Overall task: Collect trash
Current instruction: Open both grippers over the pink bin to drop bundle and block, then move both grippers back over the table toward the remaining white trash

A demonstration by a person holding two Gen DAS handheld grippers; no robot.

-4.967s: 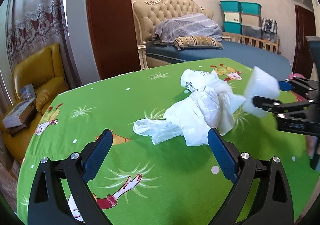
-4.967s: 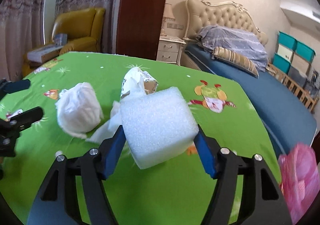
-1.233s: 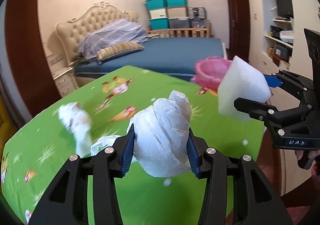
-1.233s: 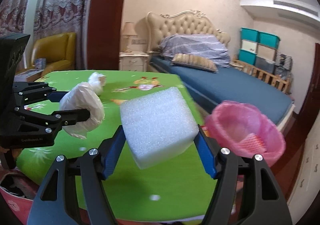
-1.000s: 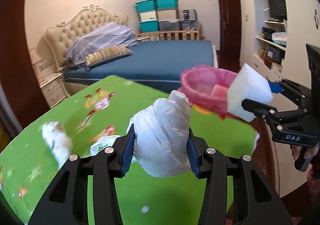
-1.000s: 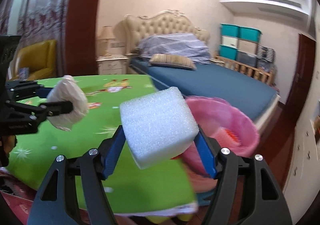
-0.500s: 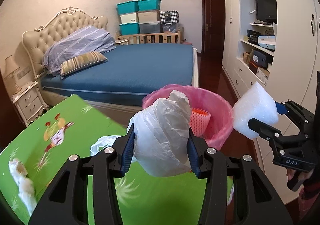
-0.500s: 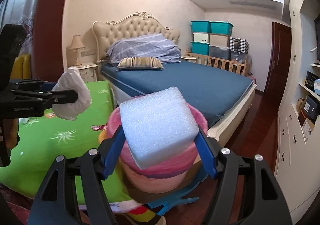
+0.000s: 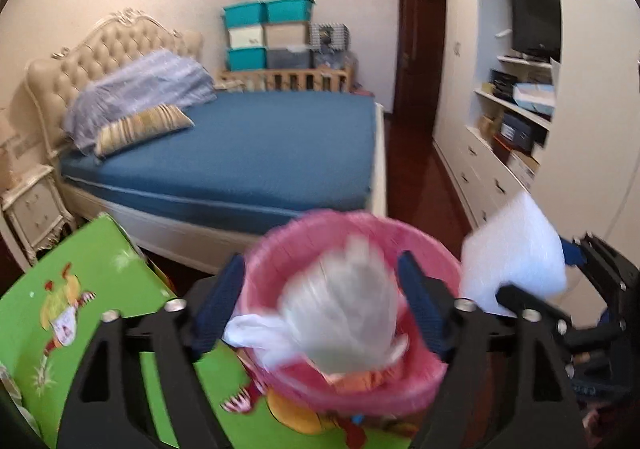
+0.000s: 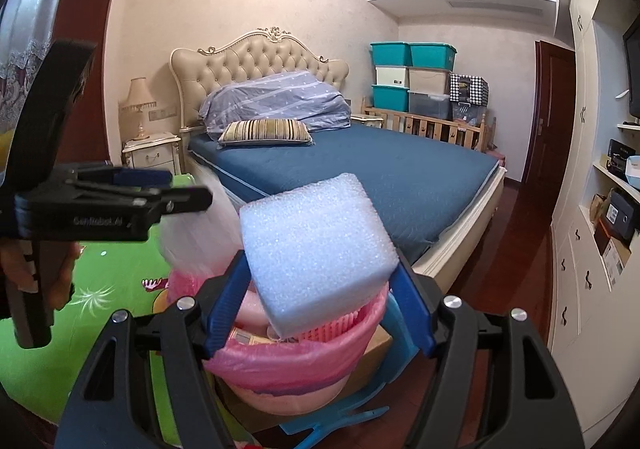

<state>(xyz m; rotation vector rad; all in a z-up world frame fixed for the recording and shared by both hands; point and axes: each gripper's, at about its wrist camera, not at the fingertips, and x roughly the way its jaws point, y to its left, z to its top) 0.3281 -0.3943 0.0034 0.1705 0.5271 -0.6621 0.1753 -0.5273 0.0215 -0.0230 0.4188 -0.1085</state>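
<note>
A pink-lined trash bin [image 9: 360, 223] stands beside the green table, right under my left gripper [image 9: 320, 309]. Its jaws are opening, and a blurred white plastic bag wad [image 9: 340, 313] hangs loose between the blue pads, over the bin's mouth. No pad presses on it. In the right wrist view the left gripper [image 10: 188, 187] is at the left, with the bag [image 10: 200, 229] a pale blur beneath it. My right gripper [image 10: 320, 297] is shut on a white foam block [image 10: 316, 245], held just above the bin [image 10: 304, 365]. The foam block [image 9: 516, 249] also shows at the right of the left wrist view.
The green cartoon tablecloth [image 9: 60, 309] ends at the bin's left. A blue bed [image 10: 380, 169] lies behind the bin, white cabinets with shelves [image 9: 520, 109] line the right wall. A blue plastic piece [image 10: 340, 421] lies on the dark floor under the bin.
Both grippers swung from over the table to above the pink bin. The left jaws spread apart and the bag came free of the pads. The right gripper kept its hold on the foam.
</note>
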